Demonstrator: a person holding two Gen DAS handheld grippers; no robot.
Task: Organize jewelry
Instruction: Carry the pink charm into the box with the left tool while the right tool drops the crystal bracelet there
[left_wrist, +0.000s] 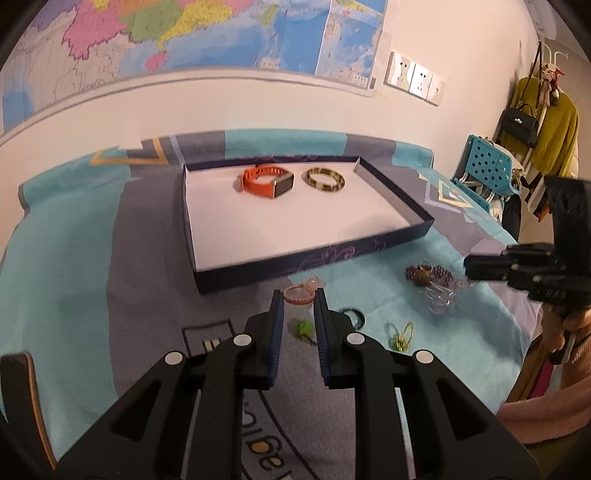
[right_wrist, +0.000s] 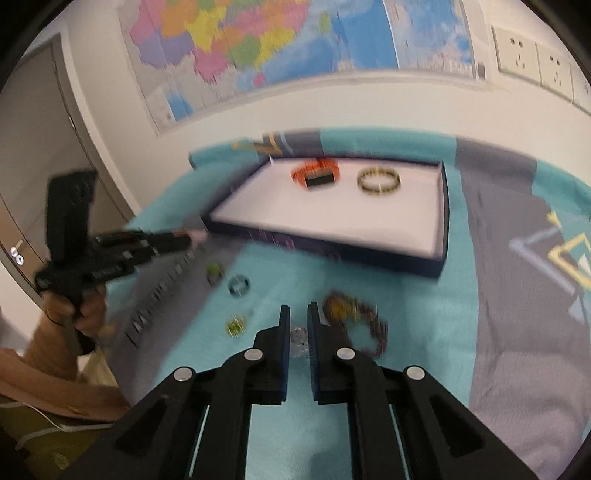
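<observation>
A shallow dark-blue tray (left_wrist: 295, 264) with a white floor holds an orange watch (left_wrist: 266, 181) and a yellow-black bangle (left_wrist: 325, 180); the tray (right_wrist: 441, 229), watch (right_wrist: 316, 175) and bangle (right_wrist: 379, 180) also show in the right wrist view. My left gripper (left_wrist: 298, 295) is open and empty, its tips on either side of a pink braided bracelet (left_wrist: 298, 294) on the cloth. My right gripper (right_wrist: 297, 310) is open and empty above a clear bead bracelet (right_wrist: 299, 338). A dark beaded bracelet (right_wrist: 354, 321) lies just to its right.
On the teal-and-grey cloth (left_wrist: 74, 280) lie a green charm (left_wrist: 304, 328), a dark ring (left_wrist: 354, 316), a gold-green piece (left_wrist: 400, 334) and a brown bead cluster (left_wrist: 428, 275). A blue basket (left_wrist: 484, 168) and hanging clothes (left_wrist: 543, 136) stand at the right.
</observation>
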